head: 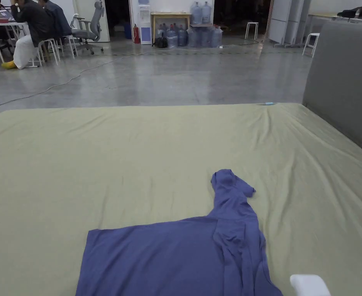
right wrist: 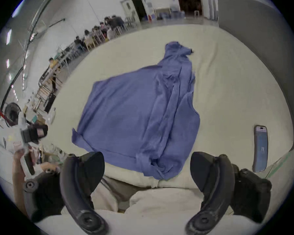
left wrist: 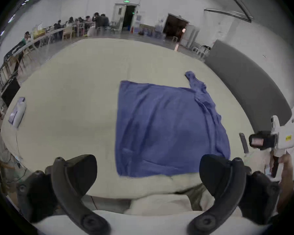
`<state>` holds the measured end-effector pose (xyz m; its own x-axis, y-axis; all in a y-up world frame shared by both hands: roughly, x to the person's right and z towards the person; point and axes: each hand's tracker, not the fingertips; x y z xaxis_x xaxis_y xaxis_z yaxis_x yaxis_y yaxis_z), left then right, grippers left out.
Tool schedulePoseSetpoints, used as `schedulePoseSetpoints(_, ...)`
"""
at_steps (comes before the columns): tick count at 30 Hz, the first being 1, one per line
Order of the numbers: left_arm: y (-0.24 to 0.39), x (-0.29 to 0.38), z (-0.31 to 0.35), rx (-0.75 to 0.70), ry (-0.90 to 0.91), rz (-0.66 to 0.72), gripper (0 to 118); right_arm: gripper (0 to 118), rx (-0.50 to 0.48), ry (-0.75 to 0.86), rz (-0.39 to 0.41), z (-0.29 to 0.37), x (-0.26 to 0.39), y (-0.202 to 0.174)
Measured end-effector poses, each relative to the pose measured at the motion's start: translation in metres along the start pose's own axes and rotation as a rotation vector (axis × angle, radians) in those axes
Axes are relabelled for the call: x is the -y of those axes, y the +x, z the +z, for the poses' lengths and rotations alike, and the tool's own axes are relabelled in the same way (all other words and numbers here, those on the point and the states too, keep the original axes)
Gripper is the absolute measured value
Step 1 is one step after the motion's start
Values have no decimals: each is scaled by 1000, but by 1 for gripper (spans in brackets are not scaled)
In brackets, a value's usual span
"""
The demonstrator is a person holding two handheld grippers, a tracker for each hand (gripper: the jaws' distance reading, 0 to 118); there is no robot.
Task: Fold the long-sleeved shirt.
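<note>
A pale green bed sheet (head: 137, 154) covers the wide bed. On it, toward the near edge, lies the blue long-sleeved shirt (left wrist: 163, 128), its body flat and one bunched sleeve (head: 232, 200) reaching away from it. A phone (right wrist: 260, 148) rests right of the shirt. Left gripper (left wrist: 148, 170) and right gripper (right wrist: 147, 169) hover before the shirt, jaws spread wide, holding nothing.

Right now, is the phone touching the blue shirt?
Apart. In the right gripper view, the phone lies flat on the bed sheet, with a bare strip of sheet between it and the blue shirt.
</note>
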<state>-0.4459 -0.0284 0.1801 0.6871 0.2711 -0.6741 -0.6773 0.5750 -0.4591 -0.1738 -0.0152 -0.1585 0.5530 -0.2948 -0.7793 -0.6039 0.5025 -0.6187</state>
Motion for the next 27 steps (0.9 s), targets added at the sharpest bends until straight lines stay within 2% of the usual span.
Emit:
schedulePoseSetpoints(1,7,7,-2,-10,-42,-3,0,0,-11,-3,-23,1,4,1)
schedulePoseSetpoints(4,21,26,-4,-3,-50,-24,0,0,-7,21,-25,-1,18,-3)
schedulePoseSetpoints(6,29,35,-5,-41,-52,-24,0,0,31,8,-10,-9,22,-4)
schedulePoseSetpoints(8,26,33,-7,1,-80,-26,0,0,-7,-14,15,-14,20,-1)
schedulePoseSetpoints(13,31,9,-12,-2,-55,-16,0,0,23,-8,54,-26,3,-3)
schedulePoseSetpoints(20,34,-24,-27,-6,-18,2,0,0,36,-5,59,-55,-46,3)
schedulePoseSetpoints(21,34,-27,-30,-6,-22,-1,0,3,43,-5,66,-60,-60,3)
schedulePoseSetpoints(22,34,-31,-33,-3,-27,-5,0,32,41,-4,68,-66,-76,4)
schedulePoseSetpoints(23,34,-33,-36,1,-32,-10,0,90,19,-7,66,-73,-94,8)
schedulePoseSetpoints(24,34,-36,-39,3,-39,-17,0,118,-13,-14,54,-83,-116,13)
schedulePoseSetpoints(27,34,-45,-48,5,-43,-27,0,117,-26,17,-7,-118,-192,26)
